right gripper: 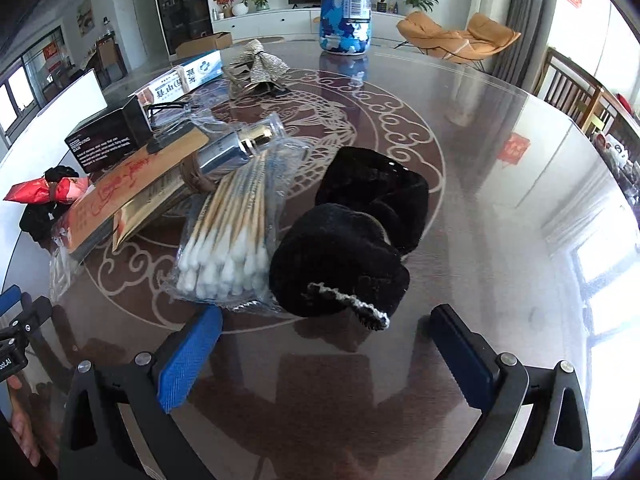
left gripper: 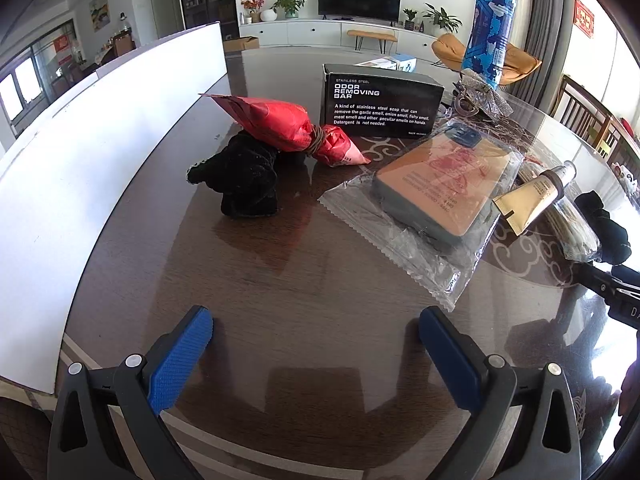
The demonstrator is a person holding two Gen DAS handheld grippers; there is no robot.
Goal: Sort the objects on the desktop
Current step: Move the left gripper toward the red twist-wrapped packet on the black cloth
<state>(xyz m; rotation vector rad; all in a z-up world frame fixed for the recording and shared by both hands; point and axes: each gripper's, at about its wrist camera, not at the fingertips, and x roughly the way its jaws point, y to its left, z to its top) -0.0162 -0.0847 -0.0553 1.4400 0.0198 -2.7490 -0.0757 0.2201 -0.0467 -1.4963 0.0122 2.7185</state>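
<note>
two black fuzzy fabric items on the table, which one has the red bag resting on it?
The smaller black fabric piece by the white box: the tied red bag lies across its top. The larger black one before the right claw has nothing on it.

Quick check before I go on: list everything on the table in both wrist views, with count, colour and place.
Black cardboard box printed "Odor Removing Bar": 1, black, far centre.
Red plastic bag tied with a band: 1, red, left of the box, on a black cloth.
Black fuzzy cloth: 1, black, under the red bag.
Second black fuzzy cloth: 1, black, just ahead of the right gripper.
Orange phone case in clear wrap: 1, orange, centre.
Clear bag of cotton swabs: 1, white tips, left of the second cloth.
Beige tube: 1, beige, right of the case.
Blue camouflage bottle: 1, blue-white, far side.
Silver fabric bow: 1, silver, near the bottle.
White and blue carton: 1, behind the black box.
Left gripper: open, empty.
Right gripper: open, empty.
</note>
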